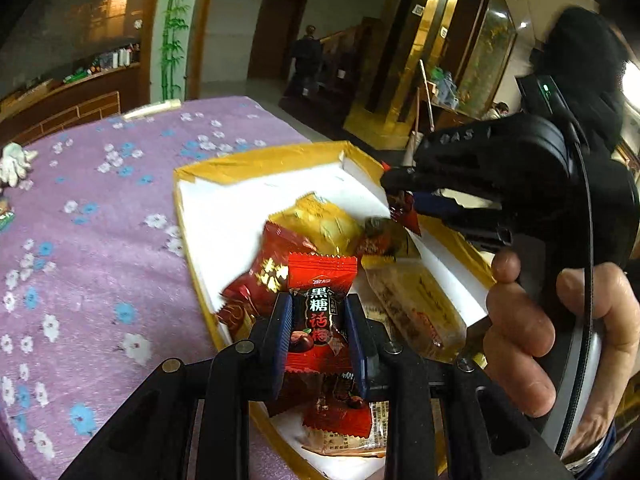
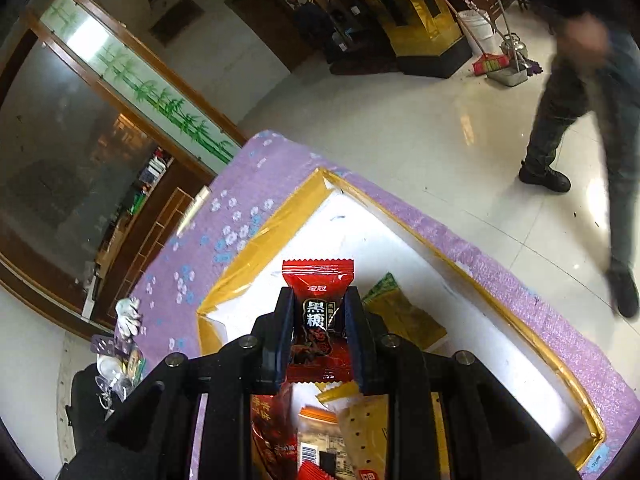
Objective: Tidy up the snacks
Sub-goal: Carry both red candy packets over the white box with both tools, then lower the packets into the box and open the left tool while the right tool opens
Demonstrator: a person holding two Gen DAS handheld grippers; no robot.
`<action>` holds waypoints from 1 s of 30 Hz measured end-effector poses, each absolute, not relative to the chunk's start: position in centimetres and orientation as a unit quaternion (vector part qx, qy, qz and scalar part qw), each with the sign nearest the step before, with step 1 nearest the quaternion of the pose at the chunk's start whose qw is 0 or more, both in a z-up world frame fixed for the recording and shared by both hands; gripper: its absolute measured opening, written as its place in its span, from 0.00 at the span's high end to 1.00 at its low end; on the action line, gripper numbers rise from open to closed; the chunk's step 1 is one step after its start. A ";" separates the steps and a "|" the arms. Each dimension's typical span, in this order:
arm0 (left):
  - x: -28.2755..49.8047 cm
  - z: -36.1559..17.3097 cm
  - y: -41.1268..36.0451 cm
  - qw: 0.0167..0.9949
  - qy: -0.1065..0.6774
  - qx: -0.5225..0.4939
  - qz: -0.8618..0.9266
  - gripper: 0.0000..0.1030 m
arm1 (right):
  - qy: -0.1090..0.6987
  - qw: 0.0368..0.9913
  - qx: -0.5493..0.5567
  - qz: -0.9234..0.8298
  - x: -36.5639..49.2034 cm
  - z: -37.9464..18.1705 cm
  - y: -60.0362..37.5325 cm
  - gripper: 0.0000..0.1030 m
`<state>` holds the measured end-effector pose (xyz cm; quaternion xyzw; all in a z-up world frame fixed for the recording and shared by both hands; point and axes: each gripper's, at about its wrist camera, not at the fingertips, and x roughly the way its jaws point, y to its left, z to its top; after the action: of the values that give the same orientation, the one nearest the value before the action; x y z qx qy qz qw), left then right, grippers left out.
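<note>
My left tongs (image 1: 318,320) pinch a red plum candy packet (image 1: 320,320) at lower centre, above the gold-rimmed white box (image 1: 224,172). My right tongs (image 2: 318,320) pinch another red candy packet (image 2: 318,280), over that box (image 2: 480,320).

Glossy foil candy wrapper (image 1: 320,312), perhaps foam-walled box (image 1: 224,208), matt floral cloth (image 1: 92,240)

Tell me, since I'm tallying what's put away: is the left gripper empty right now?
No, the left gripper is clamped on a red candy packet above the white box.
</note>
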<state>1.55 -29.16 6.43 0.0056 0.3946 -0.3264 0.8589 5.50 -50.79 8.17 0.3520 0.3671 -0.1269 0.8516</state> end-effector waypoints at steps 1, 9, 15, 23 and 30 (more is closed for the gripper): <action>1.6 6.2 -29.1 0.856 0.397 0.005 -0.330 0.74 | 0.371 0.851 0.350 -0.128 5.6 8.0 -50.7 0.77; 1.5 4.9 -29.0 0.845 0.411 0.005 -0.342 0.74 | 0.399 0.846 0.328 -0.130 6.1 7.1 -49.8 0.77; 1.2 5.0 -29.1 0.850 0.403 0.018 -0.340 0.74 | 0.410 0.846 0.317 -0.129 6.6 6.7 -49.2 0.77; 1.1 4.8 -29.3 0.852 0.403 0.030 -0.333 0.74 | 0.418 0.845 0.305 -0.132 7.1 6.4 -48.8 0.77; 1.1 4.8 -29.4 0.853 0.401 0.035 -0.331 0.74 | 0.419 0.845 0.304 -0.135 7.2 6.4 -48.8 0.77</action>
<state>1.10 -29.45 4.77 0.0348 0.4015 -0.3311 0.8532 7.22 -48.77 6.40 0.3043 0.4195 -0.1346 0.8446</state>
